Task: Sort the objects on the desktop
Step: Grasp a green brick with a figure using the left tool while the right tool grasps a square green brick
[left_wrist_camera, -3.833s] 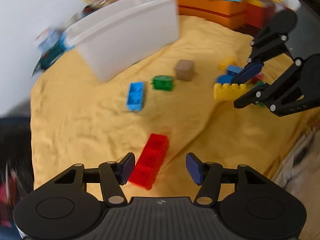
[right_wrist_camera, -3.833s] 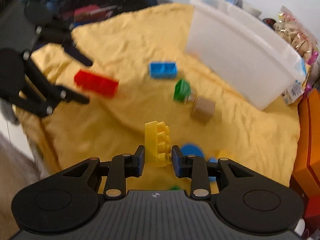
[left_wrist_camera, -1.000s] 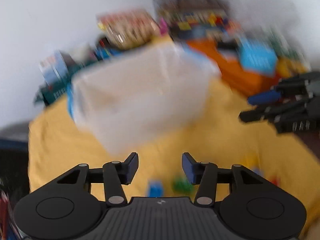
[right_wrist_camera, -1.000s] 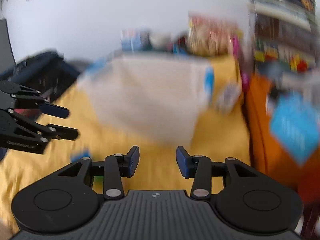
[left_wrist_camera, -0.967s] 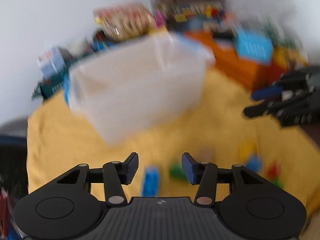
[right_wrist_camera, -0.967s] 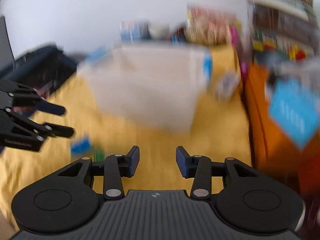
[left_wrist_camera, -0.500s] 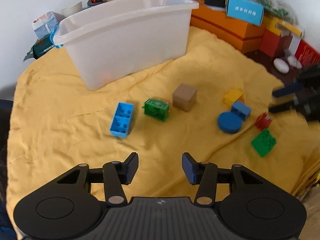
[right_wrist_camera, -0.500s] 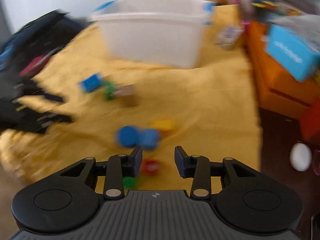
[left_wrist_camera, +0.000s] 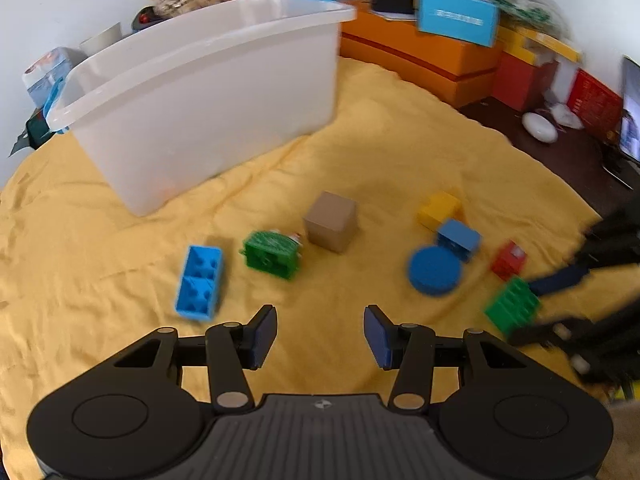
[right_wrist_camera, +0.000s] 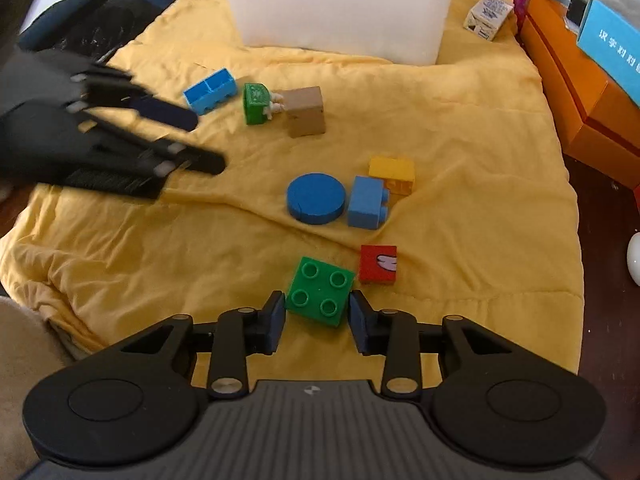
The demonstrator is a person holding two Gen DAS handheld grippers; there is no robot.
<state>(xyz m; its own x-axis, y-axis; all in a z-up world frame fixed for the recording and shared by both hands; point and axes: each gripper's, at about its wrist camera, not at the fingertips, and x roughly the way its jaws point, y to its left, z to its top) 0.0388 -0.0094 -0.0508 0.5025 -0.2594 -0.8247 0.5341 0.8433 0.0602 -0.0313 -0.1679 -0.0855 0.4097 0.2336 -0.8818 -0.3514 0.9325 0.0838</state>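
Note:
Toy blocks lie on a yellow cloth [left_wrist_camera: 380, 152]. My right gripper [right_wrist_camera: 317, 316] is open, its jaws on either side of a green four-stud brick [right_wrist_camera: 320, 291], which shows in the left wrist view [left_wrist_camera: 512, 307] too. Beside it lies a red block [right_wrist_camera: 378, 264]. Further off are a blue disc [right_wrist_camera: 316, 198], a blue block [right_wrist_camera: 367, 201] and a yellow block [right_wrist_camera: 392, 169]. My left gripper [left_wrist_camera: 320, 336] is open and empty, hovering near a light-blue brick [left_wrist_camera: 199, 282], a green brick [left_wrist_camera: 272, 253] and a brown cube [left_wrist_camera: 331, 221].
A white plastic bin [left_wrist_camera: 208, 92] stands at the back of the cloth. Orange boxes [left_wrist_camera: 424, 60] and a blue box [left_wrist_camera: 456, 20] stand at the back right. A small carton [right_wrist_camera: 488, 16] sits right of the bin. Dark table edge [right_wrist_camera: 600, 280] lies to the right.
Both grippers have come down from the bin toward the cloth, empty; the red and yellow bricks are gone from it. The right gripper now straddles the green four-stud brick.

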